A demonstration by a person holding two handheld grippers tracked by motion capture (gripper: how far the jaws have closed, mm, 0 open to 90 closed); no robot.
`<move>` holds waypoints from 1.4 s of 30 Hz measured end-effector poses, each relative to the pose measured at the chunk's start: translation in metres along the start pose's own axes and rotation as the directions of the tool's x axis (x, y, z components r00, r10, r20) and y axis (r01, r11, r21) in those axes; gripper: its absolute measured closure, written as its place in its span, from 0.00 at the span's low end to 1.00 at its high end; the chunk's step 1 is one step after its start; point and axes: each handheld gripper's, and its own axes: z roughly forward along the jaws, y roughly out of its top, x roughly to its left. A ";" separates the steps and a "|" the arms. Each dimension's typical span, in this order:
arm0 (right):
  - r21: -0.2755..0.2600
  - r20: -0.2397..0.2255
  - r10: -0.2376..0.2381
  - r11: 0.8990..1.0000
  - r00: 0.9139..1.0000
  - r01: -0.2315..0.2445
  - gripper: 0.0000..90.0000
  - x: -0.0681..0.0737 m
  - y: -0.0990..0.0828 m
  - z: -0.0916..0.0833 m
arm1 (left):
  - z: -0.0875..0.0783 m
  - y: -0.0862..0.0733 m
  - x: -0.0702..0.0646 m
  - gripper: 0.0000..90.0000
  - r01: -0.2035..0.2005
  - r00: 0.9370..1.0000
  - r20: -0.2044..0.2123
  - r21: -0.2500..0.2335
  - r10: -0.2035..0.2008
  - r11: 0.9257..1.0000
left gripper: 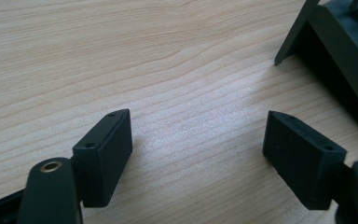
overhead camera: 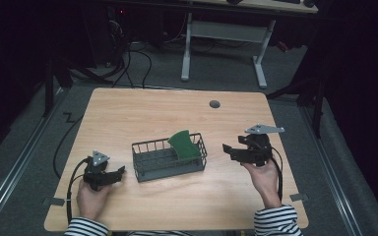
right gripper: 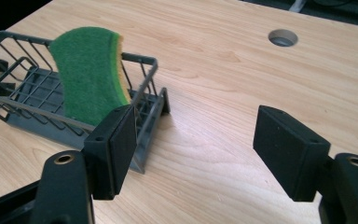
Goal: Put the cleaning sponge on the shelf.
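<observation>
On the pale wooden table (overhead camera: 128, 113), the left gripper (overhead camera: 119, 173) rests with jaws spread and empty. The green scouring sponge (overhead camera: 184, 144) leans upright in the right end of the grey wire basket (overhead camera: 150, 158). The right gripper (overhead camera: 226, 150), just beside the basket, is spread and empty.

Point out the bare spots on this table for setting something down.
Free: the far stretch between the basket and the round hole, and the near edge between both hands. Crowded: the middle, where the left gripper and right gripper flank the basket holding the sponge.
</observation>
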 end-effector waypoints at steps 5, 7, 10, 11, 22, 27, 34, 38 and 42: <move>-0.014 0.012 0.042 0.999 0.999 -0.042 0.34 -0.012 -0.014 -0.006 | 0.000 0.000 0.000 0.27 0.000 1.000 0.000 0.000 0.000 1.000; -0.023 0.016 0.057 0.998 0.998 -0.057 0.34 -0.017 -0.020 -0.010 | 0.000 0.000 0.000 0.27 0.001 1.000 -0.001 0.000 -0.001 1.000; -0.043 0.019 0.069 0.997 0.997 -0.068 0.34 -0.023 -0.029 -0.016 | 0.000 0.000 0.000 0.27 0.000 1.000 0.000 0.001 0.000 1.000; -0.046 0.019 0.073 0.996 0.997 -0.072 0.34 -0.025 -0.032 -0.017 | 0.000 0.000 0.000 0.27 -0.001 1.000 0.001 0.001 0.001 1.000; -0.072 0.030 0.126 0.990 0.992 -0.124 0.35 -0.043 -0.063 -0.026 | 0.001 0.001 0.000 0.27 -0.005 1.000 0.002 0.001 0.005 1.000; -0.072 0.031 0.142 0.988 0.989 -0.140 0.35 -0.047 -0.077 -0.025 | 0.001 0.001 0.000 0.27 -0.005 1.000 0.002 0.001 0.005 1.000; -0.086 0.020 0.168 0.982 0.986 -0.166 0.35 -0.051 -0.093 -0.020 | 0.001 0.001 0.000 0.27 -0.005 1.000 0.002 0.002 0.005 1.000; -0.080 0.018 0.178 0.981 0.984 -0.176 0.36 -0.050 -0.100 -0.013 | 0.001 0.001 0.000 0.27 -0.005 1.000 0.002 0.002 0.005 1.000; -0.077 0.015 0.177 0.982 0.984 -0.175 0.36 -0.048 -0.105 -0.005 | 0.001 0.001 0.000 0.27 -0.004 1.000 0.002 0.001 0.004 1.000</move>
